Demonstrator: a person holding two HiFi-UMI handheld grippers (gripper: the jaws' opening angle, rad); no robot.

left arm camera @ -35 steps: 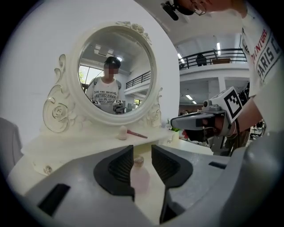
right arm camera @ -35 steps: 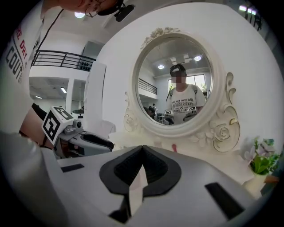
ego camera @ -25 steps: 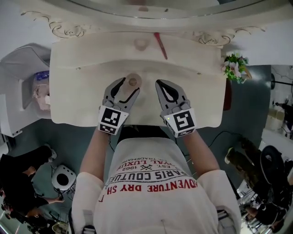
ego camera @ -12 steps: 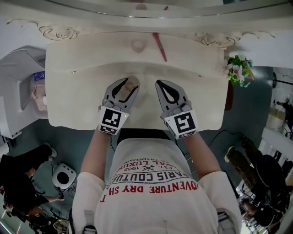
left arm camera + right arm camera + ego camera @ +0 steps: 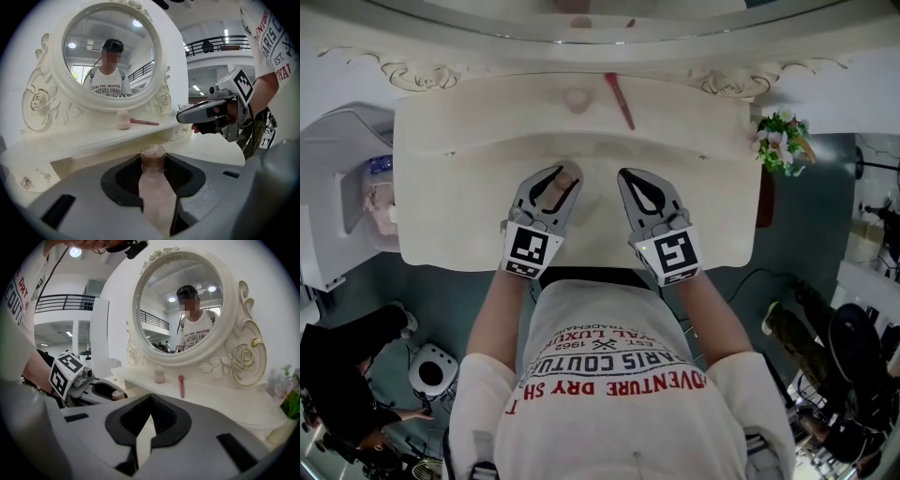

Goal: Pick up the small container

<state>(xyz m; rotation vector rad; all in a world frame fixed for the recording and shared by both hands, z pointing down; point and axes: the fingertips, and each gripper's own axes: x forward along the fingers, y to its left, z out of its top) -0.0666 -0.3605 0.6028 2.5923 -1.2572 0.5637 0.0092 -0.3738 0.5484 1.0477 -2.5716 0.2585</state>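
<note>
The left gripper [image 5: 555, 178], whose jaws have just been closing, clamps the small container [image 5: 153, 187], a pale pink bottle with a brown cap, at the centre of the head view over the cream dressing table [image 5: 450, 197]; just right of it, the right gripper [image 5: 635, 175] hovers with jaws together and empty

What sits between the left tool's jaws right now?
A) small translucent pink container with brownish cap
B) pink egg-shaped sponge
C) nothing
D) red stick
A: the left gripper view shows the small translucent pink container wedged between the left tool's jaws, which have just been closing on it.
</note>
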